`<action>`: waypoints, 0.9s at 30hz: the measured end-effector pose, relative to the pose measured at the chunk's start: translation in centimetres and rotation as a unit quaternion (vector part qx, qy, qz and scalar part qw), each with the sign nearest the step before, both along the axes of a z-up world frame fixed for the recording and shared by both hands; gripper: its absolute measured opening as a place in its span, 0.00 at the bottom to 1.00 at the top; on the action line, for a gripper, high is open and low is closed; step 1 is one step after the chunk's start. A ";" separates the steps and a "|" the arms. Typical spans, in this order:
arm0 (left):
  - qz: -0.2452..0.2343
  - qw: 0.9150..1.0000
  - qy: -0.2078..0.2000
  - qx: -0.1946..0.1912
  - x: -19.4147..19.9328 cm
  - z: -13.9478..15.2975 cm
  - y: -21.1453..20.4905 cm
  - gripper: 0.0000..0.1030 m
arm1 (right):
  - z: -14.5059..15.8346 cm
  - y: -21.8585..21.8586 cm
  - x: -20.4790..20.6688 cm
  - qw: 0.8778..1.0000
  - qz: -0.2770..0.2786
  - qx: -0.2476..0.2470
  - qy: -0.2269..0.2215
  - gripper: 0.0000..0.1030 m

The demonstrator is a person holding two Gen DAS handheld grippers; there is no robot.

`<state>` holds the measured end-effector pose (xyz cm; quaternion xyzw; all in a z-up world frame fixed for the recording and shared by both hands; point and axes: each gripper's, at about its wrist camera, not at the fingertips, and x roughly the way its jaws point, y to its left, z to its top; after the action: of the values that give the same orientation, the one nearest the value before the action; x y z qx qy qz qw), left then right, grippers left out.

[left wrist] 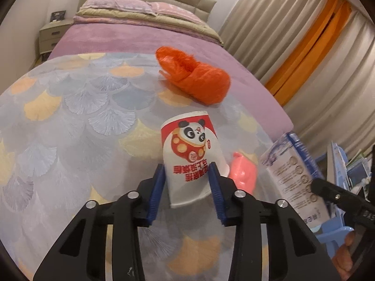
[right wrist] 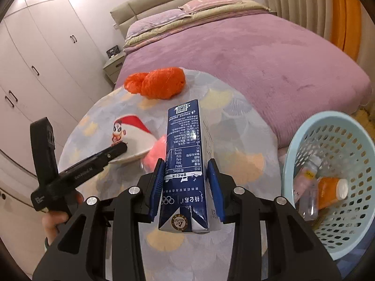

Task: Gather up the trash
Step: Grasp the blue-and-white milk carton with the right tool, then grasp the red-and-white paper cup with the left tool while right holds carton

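My left gripper (left wrist: 186, 175) is shut on a white paper cup (left wrist: 189, 149) with a red panda print, held upside down above the round table (left wrist: 70, 121). My right gripper (right wrist: 185, 173) is shut on a dark blue milk carton (right wrist: 186, 154), held over the table; the carton also shows in the left wrist view (left wrist: 293, 171). A crumpled orange plastic bag (left wrist: 194, 77) lies at the table's far side, also in the right wrist view (right wrist: 157, 83). A pink plastic item (left wrist: 242, 172) lies beside the cup. The cup in the left gripper (right wrist: 121, 151) shows in the right wrist view (right wrist: 133, 138).
A light blue perforated basket (right wrist: 302, 140) stands at the right of the table, holding a clear bottle (right wrist: 307, 187) and an orange bottle (right wrist: 330, 192). A purple bed (right wrist: 246, 53) lies behind the table. White wardrobes (right wrist: 35, 53) stand left; curtains (left wrist: 304, 35) hang right.
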<state>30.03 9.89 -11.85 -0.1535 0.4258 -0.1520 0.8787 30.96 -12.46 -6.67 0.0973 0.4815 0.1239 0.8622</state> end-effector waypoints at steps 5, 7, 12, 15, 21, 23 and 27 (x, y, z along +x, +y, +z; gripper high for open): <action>-0.015 1.000 -0.021 0.002 -1.0 1.4 -1.0 0.27 | 0.1 -0.4 -1.0 0.999 -0.011 -0.037 -0.017 0.33; -0.021 0.999 -0.030 0.003 -1.2 1.8 -1.4 0.27 | 0.1 0.2 -1.6 0.996 -0.019 -0.077 -0.031 0.33; -0.020 0.999 -0.032 -0.013 -0.9 1.9 -2.3 0.27 | -0.8 0.7 -2.4 0.991 -0.020 -0.126 -0.042 0.33; -0.020 0.999 -0.036 -0.010 -0.5 2.0 -3.1 0.27 | -1.4 0.2 -2.4 0.991 -0.022 -0.129 -0.037 0.33; -0.019 0.999 -0.035 -0.016 0.8 2.0 -4.6 0.27 | -1.9 -0.5 -2.4 0.992 -0.021 -0.123 -0.032 0.34; -0.021 0.999 -0.036 -0.025 1.2 1.9 -5.0 0.27 | -2.3 -0.2 -2.6 0.991 -0.013 -0.126 -0.032 0.34; -0.030 0.999 -0.035 -0.026 1.3 1.7 -5.7 0.23 | -3.4 0.1 -2.8 0.992 0.006 -0.123 -0.023 0.40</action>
<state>31.34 4.14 -10.16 -0.1578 0.3948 -0.1946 0.8840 28.19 -12.35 -10.09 -0.0149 0.4734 0.0711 0.8779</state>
